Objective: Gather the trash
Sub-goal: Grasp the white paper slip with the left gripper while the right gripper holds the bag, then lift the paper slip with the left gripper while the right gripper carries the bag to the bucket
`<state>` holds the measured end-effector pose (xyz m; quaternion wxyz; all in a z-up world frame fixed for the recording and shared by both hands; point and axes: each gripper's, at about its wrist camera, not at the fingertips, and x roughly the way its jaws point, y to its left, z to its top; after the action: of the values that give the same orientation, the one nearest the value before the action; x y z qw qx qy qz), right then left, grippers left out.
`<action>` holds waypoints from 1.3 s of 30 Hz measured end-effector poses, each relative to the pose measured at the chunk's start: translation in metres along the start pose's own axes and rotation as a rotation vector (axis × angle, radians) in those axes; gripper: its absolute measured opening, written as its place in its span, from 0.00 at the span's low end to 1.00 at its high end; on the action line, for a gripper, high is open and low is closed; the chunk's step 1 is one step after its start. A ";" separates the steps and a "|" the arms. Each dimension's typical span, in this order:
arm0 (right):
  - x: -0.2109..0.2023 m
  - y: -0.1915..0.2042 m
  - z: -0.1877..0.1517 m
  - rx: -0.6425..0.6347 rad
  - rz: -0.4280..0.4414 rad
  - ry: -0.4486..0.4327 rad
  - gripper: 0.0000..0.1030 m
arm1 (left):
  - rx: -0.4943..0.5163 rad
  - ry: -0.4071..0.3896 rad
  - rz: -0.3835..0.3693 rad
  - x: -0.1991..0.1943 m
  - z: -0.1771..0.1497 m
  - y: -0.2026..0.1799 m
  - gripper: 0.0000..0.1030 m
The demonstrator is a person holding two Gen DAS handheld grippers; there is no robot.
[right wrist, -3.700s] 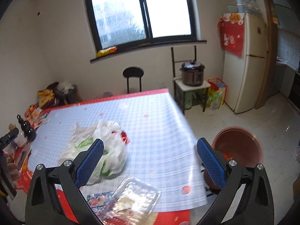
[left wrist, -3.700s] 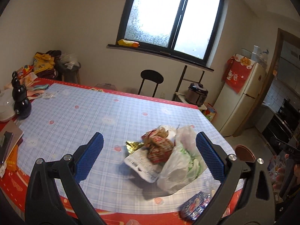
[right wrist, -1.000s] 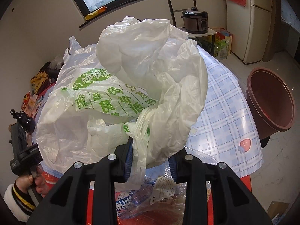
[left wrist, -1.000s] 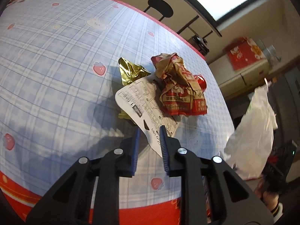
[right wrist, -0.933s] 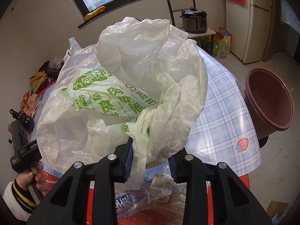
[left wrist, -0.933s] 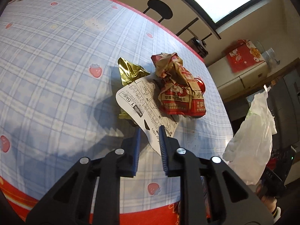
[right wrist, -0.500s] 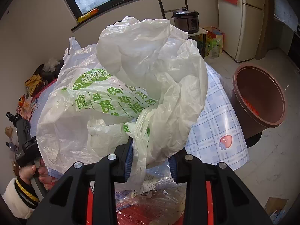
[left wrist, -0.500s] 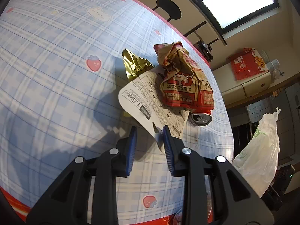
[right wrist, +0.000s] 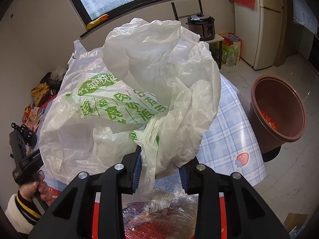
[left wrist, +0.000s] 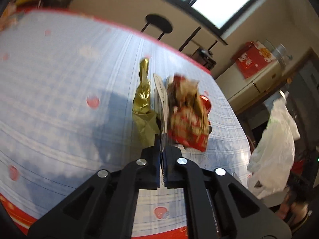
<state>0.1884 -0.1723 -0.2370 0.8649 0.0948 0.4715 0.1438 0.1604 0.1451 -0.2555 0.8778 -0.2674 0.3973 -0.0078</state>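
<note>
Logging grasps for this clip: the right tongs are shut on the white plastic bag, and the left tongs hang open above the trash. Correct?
Not quite. The left tongs are shut on the white printed card, as the left wrist view shows. The right tongs do grip the white plastic bag.

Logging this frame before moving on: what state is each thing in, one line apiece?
left gripper: shut on the white card.
white card: pinched at one edge, tipped up edge-on.
gold foil wrapper: crumpled, beside the card.
red and brown wrapper: crumpled, on the card's other side.
right gripper: shut on the plastic bag.
plastic bag: held up, bunched.
brown bin: upright, open.
</note>
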 end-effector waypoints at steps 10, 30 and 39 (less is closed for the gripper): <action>-0.006 0.024 0.012 -0.039 0.080 -0.042 0.32 | 0.049 -0.129 0.014 -0.089 0.003 0.004 0.06; -0.002 0.025 0.015 -0.083 0.110 -0.027 0.32 | 0.076 0.083 0.097 -0.052 -0.054 0.026 0.11; -0.007 0.030 0.015 -0.064 0.093 -0.019 0.32 | 0.104 0.078 0.054 -0.057 -0.052 0.013 0.16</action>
<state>0.1929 -0.1469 -0.2145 0.8643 0.0900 0.4536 0.1979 0.0826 0.1449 -0.2504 0.8742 -0.2103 0.4374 -0.0153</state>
